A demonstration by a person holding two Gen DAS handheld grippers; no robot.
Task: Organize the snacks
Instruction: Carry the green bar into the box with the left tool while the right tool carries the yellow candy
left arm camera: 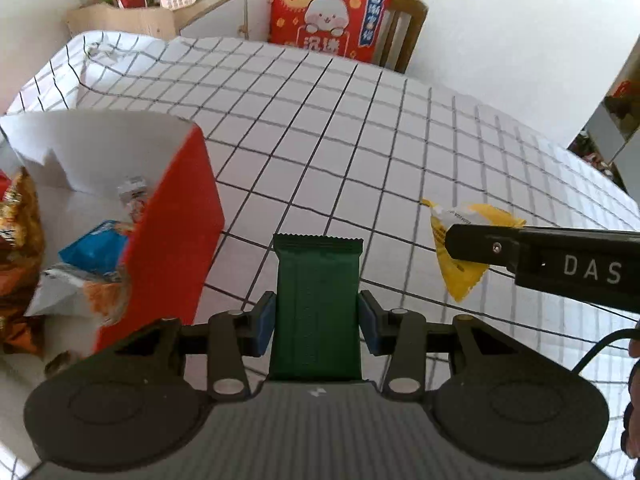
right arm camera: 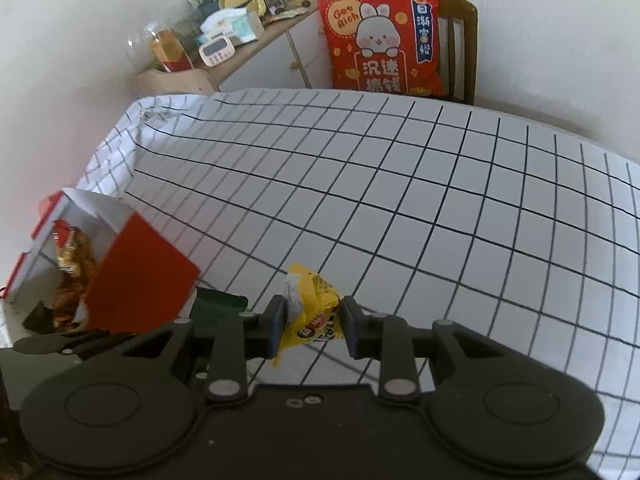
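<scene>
Green snack bar is pinched in the left gripper, held just right of the red box that has other snack bags inside. Right gripper is clamped on a yellow packet over the checked tablecloth.

table draped in white cloth with black grid. at left edge, red box, open on top, white inside, resting on cloth. yellow packet and green packet near box; contact with cloth unclear.
</scene>
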